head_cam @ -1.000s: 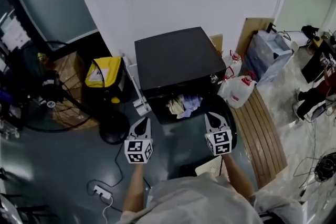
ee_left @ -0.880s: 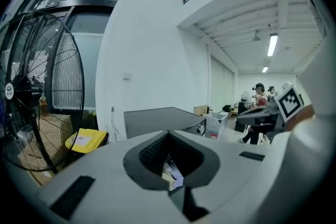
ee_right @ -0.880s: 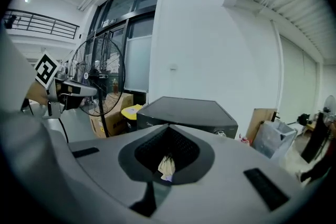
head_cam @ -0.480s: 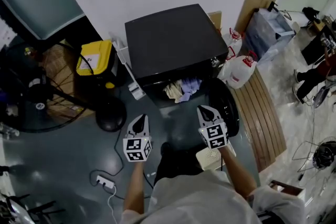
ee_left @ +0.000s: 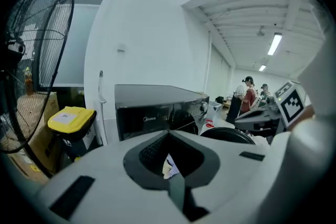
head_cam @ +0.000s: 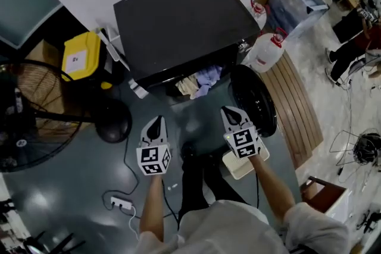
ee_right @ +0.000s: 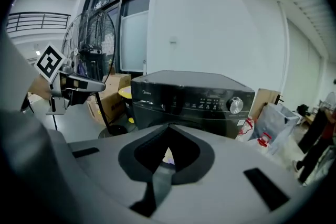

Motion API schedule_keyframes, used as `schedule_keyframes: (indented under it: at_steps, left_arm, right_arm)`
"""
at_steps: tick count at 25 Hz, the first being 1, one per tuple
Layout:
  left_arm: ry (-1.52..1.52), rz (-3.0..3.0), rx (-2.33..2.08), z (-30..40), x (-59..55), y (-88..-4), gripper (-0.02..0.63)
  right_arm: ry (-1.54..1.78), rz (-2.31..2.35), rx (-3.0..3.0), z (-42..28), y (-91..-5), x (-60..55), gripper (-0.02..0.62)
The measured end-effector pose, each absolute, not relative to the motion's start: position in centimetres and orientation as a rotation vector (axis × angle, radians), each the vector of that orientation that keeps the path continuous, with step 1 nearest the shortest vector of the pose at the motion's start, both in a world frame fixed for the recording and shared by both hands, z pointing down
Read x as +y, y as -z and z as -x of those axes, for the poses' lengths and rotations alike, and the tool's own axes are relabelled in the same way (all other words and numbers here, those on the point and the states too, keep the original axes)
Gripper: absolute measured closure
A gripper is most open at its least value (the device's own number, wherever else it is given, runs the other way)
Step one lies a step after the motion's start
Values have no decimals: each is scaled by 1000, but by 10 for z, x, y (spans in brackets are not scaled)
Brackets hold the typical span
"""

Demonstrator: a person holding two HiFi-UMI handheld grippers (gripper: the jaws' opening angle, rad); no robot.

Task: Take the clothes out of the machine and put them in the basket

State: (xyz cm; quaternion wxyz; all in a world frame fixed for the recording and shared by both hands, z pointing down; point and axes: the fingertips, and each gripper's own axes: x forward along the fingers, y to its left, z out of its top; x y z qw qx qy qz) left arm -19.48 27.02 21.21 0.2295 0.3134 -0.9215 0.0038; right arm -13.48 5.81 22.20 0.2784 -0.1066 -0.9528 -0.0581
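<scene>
Lowered left tongs (head_cam: 158, 120) and right tongs (head_cam: 226, 110) — both shut, empty — nearer clothes (head_cam: 199, 81) in open machine (head_cam: 178, 21), ready to begin unloading.

We see a dark, glossy grey floor (head_cam: 65, 187). On it stands the black washing machine (head_cam: 178, 21), set against the white wall, with its round door (head_cam: 253, 101) open over the floor. Left of the machine sits a yellow-lidded bin (head_cam: 80, 56), and nearer us is the round base of a standing fan (head_cam: 113, 128). A white power strip (head_cam: 122, 204) lies flat with its cable trailing away. Right of the machine stand white jugs (head_cam: 265, 52) with red caps, just beside a slatted wooden panel (head_cam: 303, 110) that lies flat. A white basket (head_cam: 238, 168) rests on the floor near the open door.
</scene>
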Motion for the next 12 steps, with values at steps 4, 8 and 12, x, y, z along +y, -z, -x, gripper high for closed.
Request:
schedule_keyframes:
  at_steps: [4, 8, 12]
  left_arm:
    - [-22, -886, -2500, 212, 263, -249, 588]
    - [-33, -919, -2468, 219, 254, -291, 588]
    - [-61, -943, -2442, 222, 243, -332, 588]
  right_arm:
    - [144, 250, -2538, 150, -259, 50, 571]
    - [123, 203, -2528, 159, -301, 39, 571]
    - [104, 179, -2529, 163, -340, 31, 571]
